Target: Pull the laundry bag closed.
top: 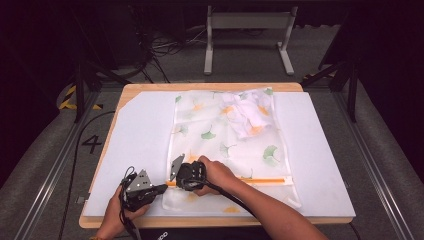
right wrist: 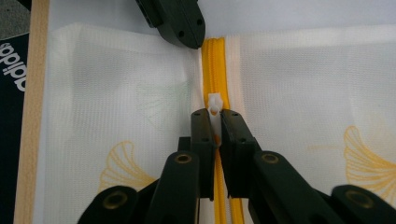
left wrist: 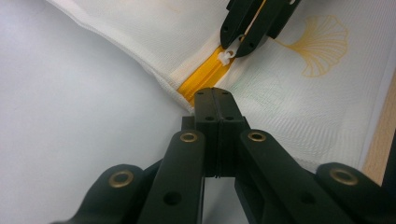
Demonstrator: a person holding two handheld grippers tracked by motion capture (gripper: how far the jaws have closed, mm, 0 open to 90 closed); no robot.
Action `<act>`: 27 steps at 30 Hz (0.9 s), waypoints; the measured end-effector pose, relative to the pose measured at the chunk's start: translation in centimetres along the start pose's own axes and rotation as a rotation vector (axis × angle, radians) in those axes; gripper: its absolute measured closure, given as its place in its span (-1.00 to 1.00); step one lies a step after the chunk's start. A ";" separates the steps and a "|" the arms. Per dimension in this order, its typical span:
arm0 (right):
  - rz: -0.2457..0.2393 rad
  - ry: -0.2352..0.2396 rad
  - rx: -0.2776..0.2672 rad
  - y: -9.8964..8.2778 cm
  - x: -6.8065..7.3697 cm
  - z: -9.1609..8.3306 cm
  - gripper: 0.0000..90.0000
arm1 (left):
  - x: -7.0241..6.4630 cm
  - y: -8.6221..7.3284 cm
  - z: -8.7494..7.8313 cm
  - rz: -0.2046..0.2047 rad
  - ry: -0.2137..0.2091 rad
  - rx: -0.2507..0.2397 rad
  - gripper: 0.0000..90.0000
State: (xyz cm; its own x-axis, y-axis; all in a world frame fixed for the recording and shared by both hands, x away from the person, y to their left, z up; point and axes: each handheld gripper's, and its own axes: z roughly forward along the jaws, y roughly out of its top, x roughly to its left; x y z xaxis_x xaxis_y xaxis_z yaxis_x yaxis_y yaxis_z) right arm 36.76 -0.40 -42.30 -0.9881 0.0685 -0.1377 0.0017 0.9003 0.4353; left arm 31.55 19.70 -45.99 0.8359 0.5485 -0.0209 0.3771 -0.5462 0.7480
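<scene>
Mesh is what matters here: a thin white mesh laundry bag printed with green and orange ginkgo leaves (top: pixel 225 135) is lying flat on the white mat (top: pixel 135 150) over the wooden table (top: pixel 210 86), with a crumpled white garment (top: pixel 247 117) showing through its far end. It is looking light, soft and floppy, so it will likely bunch or slide unless pinned.

The right gripper (right wrist: pixel 215 122) is pinching the small white zipper pull (right wrist: pixel 215 103) on the orange zipper (right wrist: pixel 213 60) near the bag's near-left corner; that tab is small and may slip, so the grip wants to sit square on it. The left gripper (left wrist: pixel 217 100) is clenched tight at the zipper's end on the bag's edge, seemingly holding the fabric, which is the sensible anchor for tensioning the zipper.
</scene>
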 end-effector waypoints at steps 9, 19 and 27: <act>0.007 -0.003 0.005 -0.8 0.0 -0.5 0.88 | 0.0 0.0 0.0 0.004 0.002 -0.002 1.00; 0.029 0.000 0.011 -2.1 -0.1 -1.1 0.88 | 0.0 0.0 0.0 0.005 0.000 0.000 1.00; 0.032 -0.001 0.014 -2.6 -0.1 -1.4 0.88 | 0.0 0.0 0.0 0.008 0.000 0.002 1.00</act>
State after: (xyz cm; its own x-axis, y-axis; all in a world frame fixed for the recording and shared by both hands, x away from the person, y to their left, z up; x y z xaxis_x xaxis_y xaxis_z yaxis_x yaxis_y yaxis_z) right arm 36.61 -3.36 -42.14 -0.9874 0.0975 -0.1245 0.0354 0.9037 0.4267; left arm 31.56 19.71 -45.97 0.8385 0.5446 -0.0150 0.3716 -0.5516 0.7468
